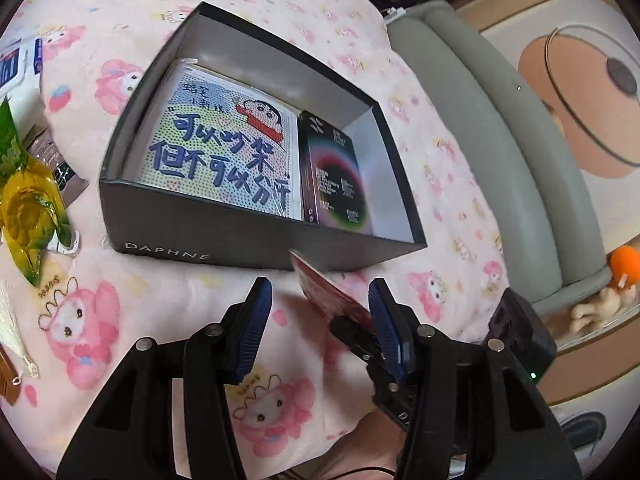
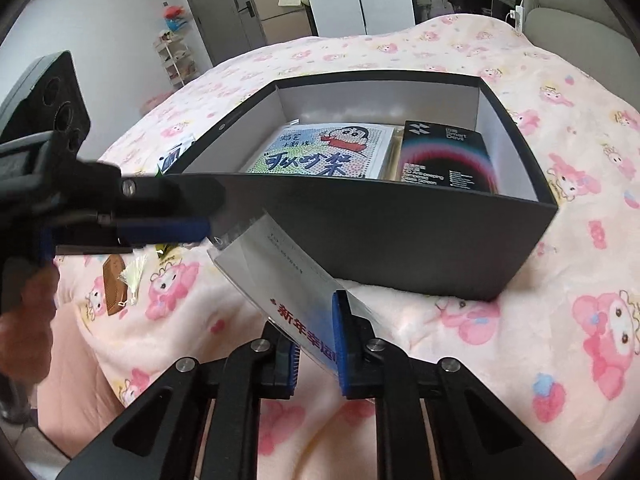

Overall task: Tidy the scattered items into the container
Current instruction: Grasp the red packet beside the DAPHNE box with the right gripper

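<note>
A dark open box (image 1: 200, 236) marked DAPHNE sits on the pink blanket; it also shows in the right wrist view (image 2: 400, 236). Inside lie a cartoon bead picture (image 1: 224, 152) and a black packaged box (image 1: 336, 172). My right gripper (image 2: 316, 344) is shut on a flat card in a clear sleeve (image 2: 280, 272), held tilted just in front of the box's near wall. The card's red side shows in the left wrist view (image 1: 328, 292). My left gripper (image 1: 320, 300) is open and empty, beside the card and short of the box.
To the left of the box lie a yellow-green snack packet (image 1: 28, 200), a brown sachet (image 1: 56, 160), a blue-white pack (image 1: 16, 64), a wooden comb (image 2: 114, 284) and a white tassel (image 1: 16, 336). A grey bed frame (image 1: 500, 152) borders the right.
</note>
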The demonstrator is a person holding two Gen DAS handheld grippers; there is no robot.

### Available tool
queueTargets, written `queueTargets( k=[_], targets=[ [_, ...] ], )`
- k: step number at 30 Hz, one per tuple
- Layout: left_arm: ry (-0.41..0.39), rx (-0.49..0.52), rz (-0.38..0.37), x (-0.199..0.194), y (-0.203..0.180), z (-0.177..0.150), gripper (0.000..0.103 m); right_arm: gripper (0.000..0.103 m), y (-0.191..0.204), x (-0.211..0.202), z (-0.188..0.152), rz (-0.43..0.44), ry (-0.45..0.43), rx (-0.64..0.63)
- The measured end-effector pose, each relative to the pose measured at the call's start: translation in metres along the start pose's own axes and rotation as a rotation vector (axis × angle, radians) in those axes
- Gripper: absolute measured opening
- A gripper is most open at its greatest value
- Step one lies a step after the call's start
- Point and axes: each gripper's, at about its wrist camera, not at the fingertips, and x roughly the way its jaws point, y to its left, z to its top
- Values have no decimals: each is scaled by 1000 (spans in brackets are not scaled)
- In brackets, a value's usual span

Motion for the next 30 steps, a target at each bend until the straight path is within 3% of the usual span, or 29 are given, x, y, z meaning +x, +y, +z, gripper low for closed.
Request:
queueTargets(
  k=[3,7,12,18,22,23,27,30],
  targets=[
    [-10,-41,6,0,12,-1,51,10,-10,-5,1,9,-10,38],
    [5,-40,131,5,27,-6,51,9,-17,-16,2,8,-27,63],
    [62,-32,167,22,33,-12,51,7,-33,-30,-2,24,-54,126],
    [57,-10,127,22,23,-12,51,5,-36,-43,4,237,-61,246],
    [81,-96,70,19,38,-16,51,5,-34,-17,-1,369,52,404],
    [83,-101,72,18,40,-17,51,5,-33,-11,-3,356,72,407],
    [116,-102,58,27,47,-27,51,9,-34,16,-18,172,199,362],
    [150,-112,57,41,52,-36,51,17,-46,21,-25,138,231,406]
  ],
)
